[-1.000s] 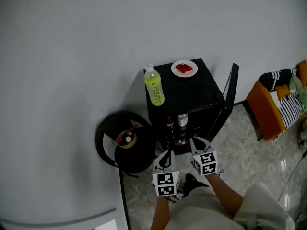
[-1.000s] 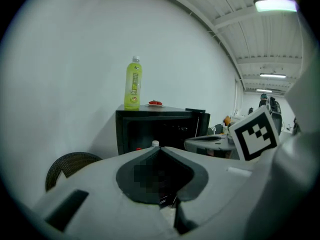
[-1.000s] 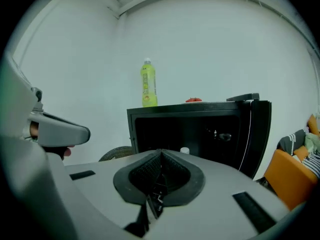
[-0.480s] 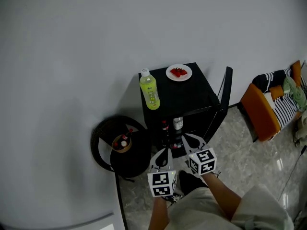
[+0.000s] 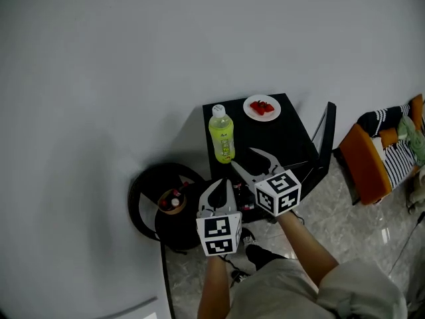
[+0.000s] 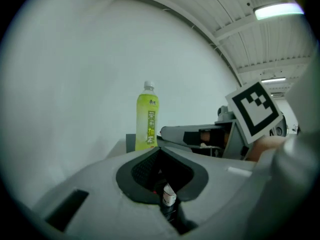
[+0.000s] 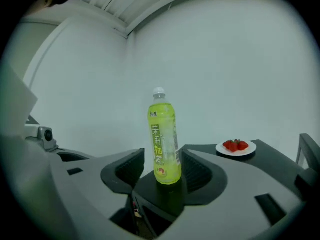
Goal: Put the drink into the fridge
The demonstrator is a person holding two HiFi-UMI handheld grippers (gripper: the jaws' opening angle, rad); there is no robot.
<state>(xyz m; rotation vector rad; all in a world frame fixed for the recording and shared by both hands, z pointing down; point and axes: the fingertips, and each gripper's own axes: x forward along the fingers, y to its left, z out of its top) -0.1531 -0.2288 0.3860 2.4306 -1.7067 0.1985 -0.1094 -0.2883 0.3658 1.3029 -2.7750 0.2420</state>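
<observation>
Bottle (image 5: 222, 135) stands close to left edge of fridge top (image 5: 285, 135).

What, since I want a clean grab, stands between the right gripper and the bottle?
Nothing visible. The right gripper is opening its jaws in line with the bottle, pads not touching it; the plate sits apart to the right.

The left gripper (image 5: 218, 183) is hanging near the person and pointing to the far side, with its jaws lying together. The left forearm (image 5: 214, 286) is standing almost straight behind it. The right gripper (image 5: 244, 158) is pointing farther and to the left. Its jaws are opening, and the bottle (image 5: 222, 137) is standing just beyond their tips, untouched. The right forearm (image 5: 304, 246) is slanting behind it.
</observation>
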